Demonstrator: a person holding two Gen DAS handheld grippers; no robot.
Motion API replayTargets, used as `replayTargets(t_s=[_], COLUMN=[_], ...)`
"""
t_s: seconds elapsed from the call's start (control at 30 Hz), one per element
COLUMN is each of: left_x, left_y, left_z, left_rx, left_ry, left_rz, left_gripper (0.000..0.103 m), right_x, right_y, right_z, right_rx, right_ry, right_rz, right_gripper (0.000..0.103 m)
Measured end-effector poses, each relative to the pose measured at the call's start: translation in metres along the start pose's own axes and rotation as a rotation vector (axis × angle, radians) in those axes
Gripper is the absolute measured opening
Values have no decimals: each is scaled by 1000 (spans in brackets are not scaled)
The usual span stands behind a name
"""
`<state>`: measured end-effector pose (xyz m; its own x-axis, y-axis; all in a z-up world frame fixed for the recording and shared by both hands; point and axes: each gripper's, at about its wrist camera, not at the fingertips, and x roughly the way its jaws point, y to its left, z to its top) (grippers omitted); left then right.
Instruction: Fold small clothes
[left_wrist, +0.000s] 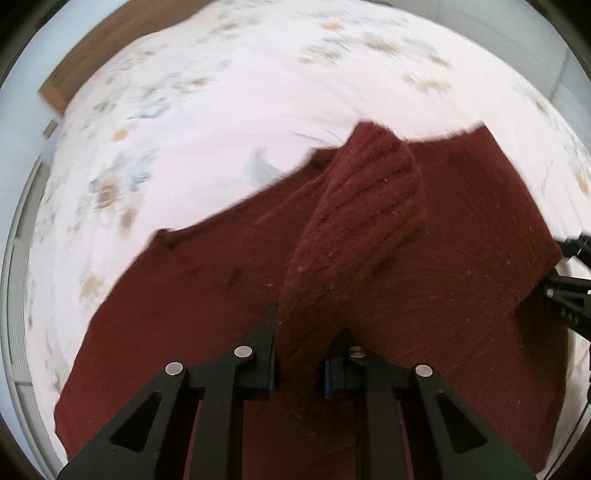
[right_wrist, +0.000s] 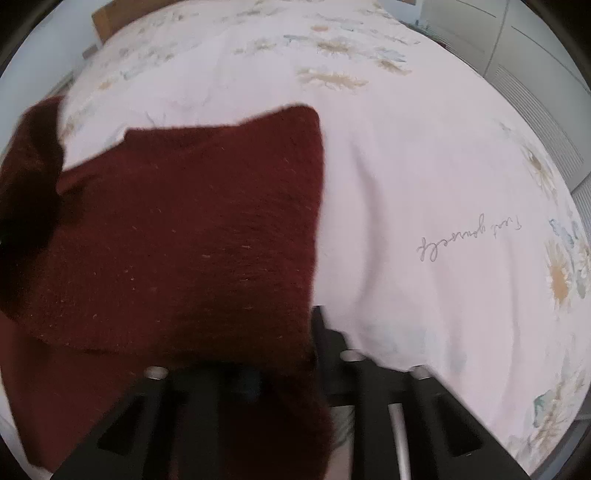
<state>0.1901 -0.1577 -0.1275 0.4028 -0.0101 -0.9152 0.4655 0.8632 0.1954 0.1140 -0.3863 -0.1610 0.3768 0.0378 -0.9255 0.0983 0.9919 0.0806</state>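
Left gripper (left_wrist: 299, 354) clamped on sweater (left_wrist: 369, 258) fold at 6 o'clock, raising it. Right gripper (right_wrist: 295, 354) pinches the edge, apparently for folding over the bedsheet (right_wrist: 424, 166).

Soft, even daylight fills both views, with no glare and only faint shadows under the raised folds of the dark red sweater (left_wrist: 388, 229). The flowered bedsheet (left_wrist: 207, 122) beyond the sweater is smeared by motion blur (worst in the left wrist view). Nearest the lens, below the sweater, the black fingers (right_wrist: 373, 398) are dim and out of focus. Straight lines bow toward the dark circular rim.
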Motion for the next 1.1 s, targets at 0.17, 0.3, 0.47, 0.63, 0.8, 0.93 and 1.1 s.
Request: replayTargets(t_s=[0.17, 0.3, 0.47, 0.63, 0.8, 0.93, 1.1], left_x=[-15, -3, 33, 50, 48, 52, 44], left_y=[48, 73, 70, 69, 92, 108, 122], left_z=[-22, -47, -67, -82, -92, -104, -112], left_rx=[-152, -269, -332, -365, -413, -436, -442], left_ry=[-61, -54, 11, 41, 67, 94, 98], left_rz=[-2, -26, -54, -73, -75, -67, -43], left_gripper=[15, 15, 16, 27, 42, 62, 85], right_x=[2, 6, 9, 6, 2, -15, -48], right_y=[4, 11, 21, 25, 26, 21, 15], right_z=[-10, -12, -15, -15, -16, -21, -18], right_rx=[5, -7, -25, -41, -55, -81, -49], right_ry=[10, 19, 36, 52, 59, 38, -22], right_rz=[3, -14, -23, -26, -33, -73, -69], right_gripper=[16, 16, 17, 18, 33, 74, 80])
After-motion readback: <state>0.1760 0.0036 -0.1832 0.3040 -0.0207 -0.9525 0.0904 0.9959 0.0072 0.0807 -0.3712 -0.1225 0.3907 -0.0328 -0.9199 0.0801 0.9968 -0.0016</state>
